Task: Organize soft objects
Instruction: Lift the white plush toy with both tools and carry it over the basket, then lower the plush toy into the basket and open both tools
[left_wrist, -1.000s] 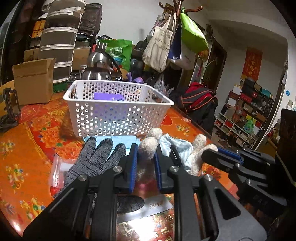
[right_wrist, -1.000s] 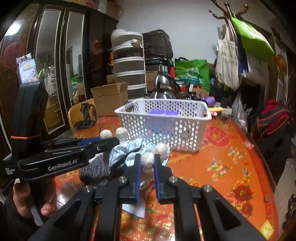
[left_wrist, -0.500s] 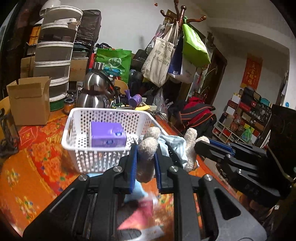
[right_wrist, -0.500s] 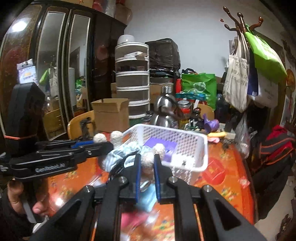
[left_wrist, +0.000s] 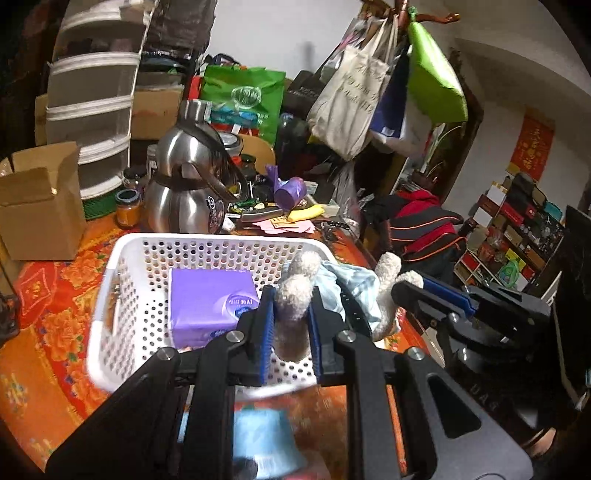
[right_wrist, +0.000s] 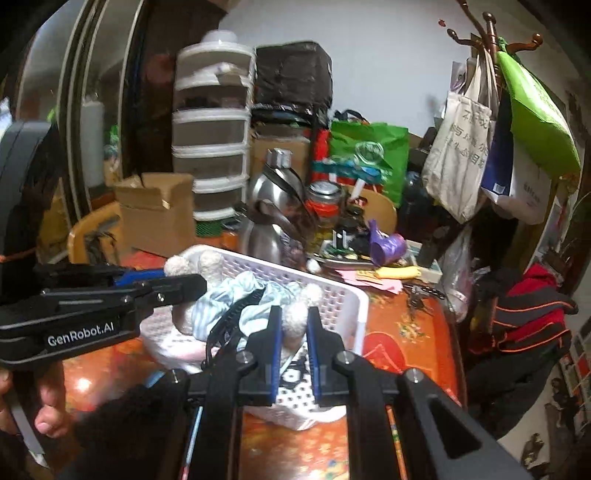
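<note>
A plush toy (left_wrist: 295, 295) with cream woolly limbs and a pale blue garment (right_wrist: 236, 306) hangs between both grippers, above the white perforated basket (left_wrist: 122, 258). My left gripper (left_wrist: 290, 325) is shut on one cream limb. My right gripper (right_wrist: 291, 332) is shut on another limb (right_wrist: 295, 321). The right gripper also shows at the right of the left wrist view (left_wrist: 417, 291), and the left gripper at the left of the right wrist view (right_wrist: 177, 284). A purple tissue pack (left_wrist: 210, 306) lies in the basket.
The basket stands on a red-orange flowered table (left_wrist: 44, 332). Behind it are a steel kettle (left_wrist: 188, 184), a cardboard box (left_wrist: 37, 199), jars, a purple cup (left_wrist: 291, 190) and stacked drawers (right_wrist: 210, 147). Bags hang on a coat rack (right_wrist: 491, 74) at the right. Blurred blue cloth (left_wrist: 258, 435) lies below.
Both grippers have lifted the plush toy off the table and carried it forward over the basket. The glove and cloths on the table have dropped out of view below.
</note>
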